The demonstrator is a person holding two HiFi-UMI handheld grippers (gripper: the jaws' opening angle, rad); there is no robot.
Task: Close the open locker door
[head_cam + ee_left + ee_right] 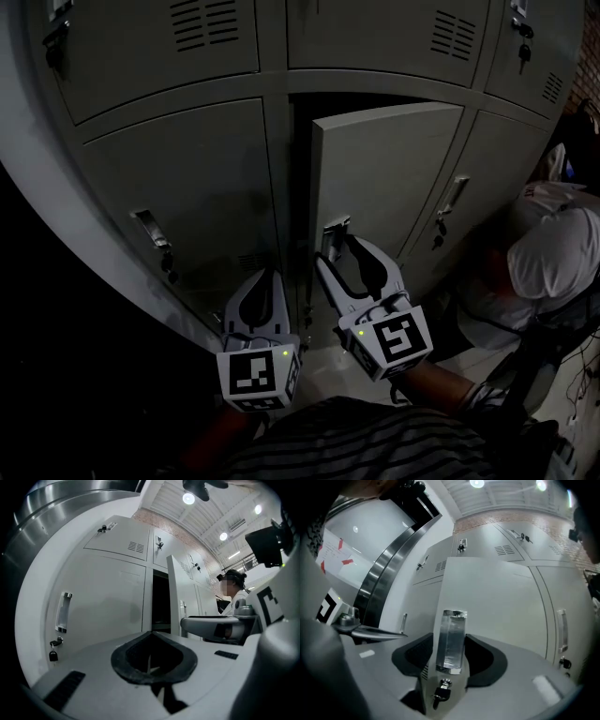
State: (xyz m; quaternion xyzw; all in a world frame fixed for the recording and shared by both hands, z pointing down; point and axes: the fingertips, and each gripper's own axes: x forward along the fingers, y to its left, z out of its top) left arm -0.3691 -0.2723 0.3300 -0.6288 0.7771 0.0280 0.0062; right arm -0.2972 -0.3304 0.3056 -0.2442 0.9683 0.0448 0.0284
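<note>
two grippers are seen, and one locker door (384, 169) is found ajar among closed doors (187, 178). its one handle (451, 639) is flanked by the parted jaws of the right gripper (337, 248), with the pads just beside it. the left gripper (267, 277) is closed on nothing, left of the door's edge.

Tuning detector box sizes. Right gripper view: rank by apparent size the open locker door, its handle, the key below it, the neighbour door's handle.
1. open locker door
2. handle, enlarged by nearness to the camera
3. neighbour door's handle and key: look alike in area, not ranked
</note>
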